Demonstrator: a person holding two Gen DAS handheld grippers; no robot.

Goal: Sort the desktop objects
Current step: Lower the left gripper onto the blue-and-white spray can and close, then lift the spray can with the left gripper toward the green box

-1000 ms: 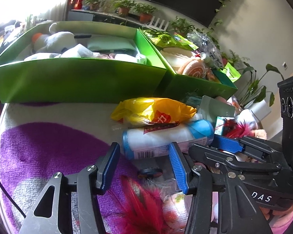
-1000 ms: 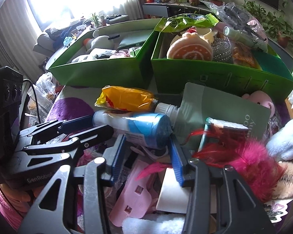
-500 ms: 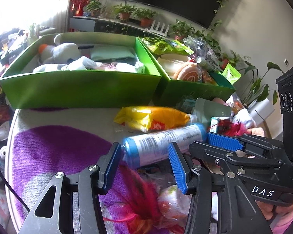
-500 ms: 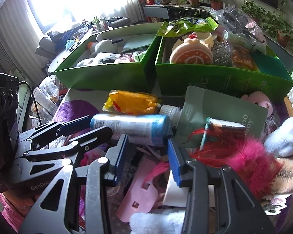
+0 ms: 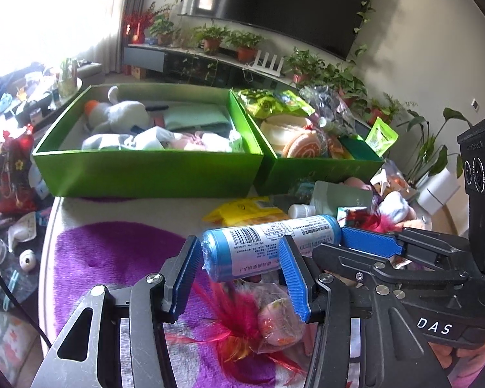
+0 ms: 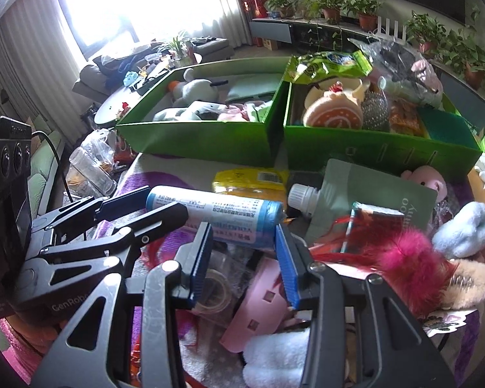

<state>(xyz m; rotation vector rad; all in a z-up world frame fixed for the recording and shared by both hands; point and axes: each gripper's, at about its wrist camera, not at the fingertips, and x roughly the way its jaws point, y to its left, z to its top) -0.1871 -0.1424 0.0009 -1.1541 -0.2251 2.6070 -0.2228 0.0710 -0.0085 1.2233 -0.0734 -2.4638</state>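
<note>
While the left gripper (image 5: pixel 239 273) looks down over a purple and white rug (image 5: pixel 113 252), a blue-capped roll with a white printed label (image 5: pixel 271 245) lies crosswise between its two blue pads, raised above the clutter. One end of the roll sits against the left pad and the label's middle against the right pad, so the jaws are clamped on that end. The roll's far end runs to the right, where the right gripper's blue pad (image 5: pixel 371 245) meets it. Below the roll lie a red feather (image 5: pixel 239 329) and a clear wrapped packet (image 5: pixel 278 320). Behind stand two green boxes, the left box (image 5: pixel 145 171) holding soft toys and the right box (image 5: pixel 323 171) snacks; a yellow bag (image 5: pixel 245 213) lies before them.

From the right wrist, the right gripper (image 6: pixel 244 245) has its pads closed on the roll's (image 6: pixel 216 213) blue end, which sits between the fingertips. The other end reaches left into the left gripper's dark fingers (image 6: pixel 158 216). A grey-green spouted pouch (image 6: pixel 371 190) lies just right of the roll, and a pink clip (image 6: pixel 258 310) beneath the jaws.
</note>
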